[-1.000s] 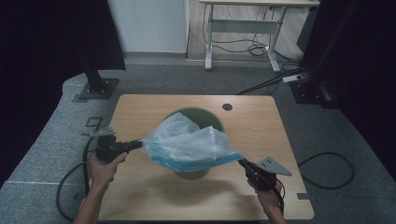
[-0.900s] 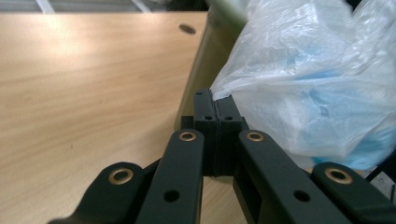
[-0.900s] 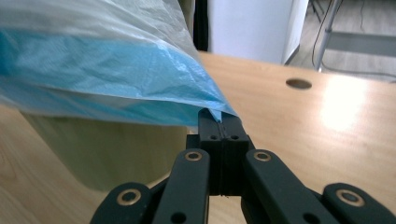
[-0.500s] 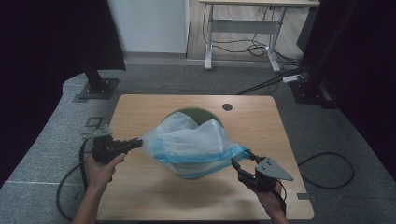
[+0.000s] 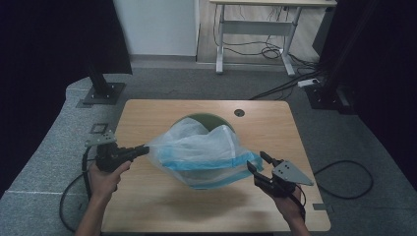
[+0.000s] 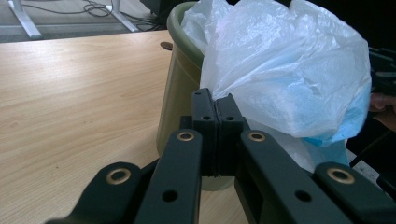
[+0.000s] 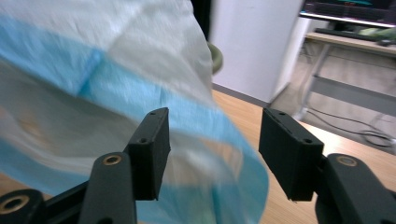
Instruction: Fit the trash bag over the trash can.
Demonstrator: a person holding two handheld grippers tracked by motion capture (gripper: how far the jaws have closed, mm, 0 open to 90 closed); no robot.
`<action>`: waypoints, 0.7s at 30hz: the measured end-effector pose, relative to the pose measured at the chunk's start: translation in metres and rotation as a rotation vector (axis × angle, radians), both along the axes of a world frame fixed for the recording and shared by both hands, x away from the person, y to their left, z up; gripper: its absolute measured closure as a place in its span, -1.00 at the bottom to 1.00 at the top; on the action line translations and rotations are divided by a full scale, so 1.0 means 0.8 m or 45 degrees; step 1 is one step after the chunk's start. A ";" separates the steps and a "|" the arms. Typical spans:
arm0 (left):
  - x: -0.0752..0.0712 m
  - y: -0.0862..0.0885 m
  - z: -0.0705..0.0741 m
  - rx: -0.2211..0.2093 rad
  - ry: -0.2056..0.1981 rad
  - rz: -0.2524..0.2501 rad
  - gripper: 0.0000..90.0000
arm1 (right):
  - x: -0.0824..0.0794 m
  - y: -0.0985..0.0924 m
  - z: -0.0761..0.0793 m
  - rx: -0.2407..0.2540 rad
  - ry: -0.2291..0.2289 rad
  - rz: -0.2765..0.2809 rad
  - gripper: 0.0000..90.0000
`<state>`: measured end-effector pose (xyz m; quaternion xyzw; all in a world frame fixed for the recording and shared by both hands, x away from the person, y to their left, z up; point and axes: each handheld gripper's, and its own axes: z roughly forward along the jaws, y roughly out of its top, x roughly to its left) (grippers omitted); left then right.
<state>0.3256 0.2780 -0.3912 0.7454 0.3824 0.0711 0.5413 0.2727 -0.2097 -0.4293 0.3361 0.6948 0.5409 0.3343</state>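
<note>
The left tool has its jaws pressed together, pinching the left edge of the plastic bag; in the left gripper view the closed left tool meets the white film just beside the bin's wall. The right tool has just been opening; its jaws stand apart, and in the right gripper view the right tool has the bag's blue-banded edge hanging between the two pads without either pressing on it.

There are two tools, one bag and one green bin. The bag, translucent white with blue bands, is draped over the bin's mouth and spreads sideways past it toward both tools; only the far rim of the bin shows in the high view. The bin stands near the middle of the counter.

Bare wood lies on every side of the bin, widest along the near edge between the two hands. A small round grommet hole sits near the counter's far edge, right of the bin. Grey carpet surrounds the counter.
</note>
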 end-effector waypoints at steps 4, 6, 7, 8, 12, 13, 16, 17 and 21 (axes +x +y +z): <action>-0.002 -0.002 0.000 -0.001 -0.004 -0.004 0.98 | -0.008 -0.006 0.007 0.043 0.009 0.074 -0.07; -0.002 -0.005 0.000 -0.002 -0.006 -0.011 0.98 | -0.011 -0.004 0.009 0.063 0.021 0.114 -0.11; -0.003 -0.007 -0.001 -0.004 -0.008 -0.015 0.98 | -0.012 -0.002 0.010 0.075 0.027 0.142 -0.13; -0.003 -0.008 -0.001 -0.001 -0.009 -0.017 0.98 | -0.013 0.001 0.012 0.084 0.035 0.165 -0.15; -0.004 -0.010 -0.001 -0.011 -0.009 -0.018 0.99 | -0.014 0.020 0.016 0.061 0.033 0.247 -0.22; -0.004 -0.010 -0.001 -0.012 -0.010 -0.018 0.99 | -0.014 0.023 0.015 0.059 0.035 0.257 -0.23; -0.004 -0.012 0.000 -0.016 -0.008 -0.020 0.99 | -0.012 0.033 0.012 0.056 0.036 0.289 -0.28; -0.003 -0.013 0.000 -0.019 -0.008 -0.021 0.99 | -0.011 0.034 0.011 0.056 0.039 0.297 -0.29; -0.002 -0.019 0.002 -0.015 -0.014 -0.034 0.99 | -0.006 0.042 0.011 0.053 0.036 0.264 -0.04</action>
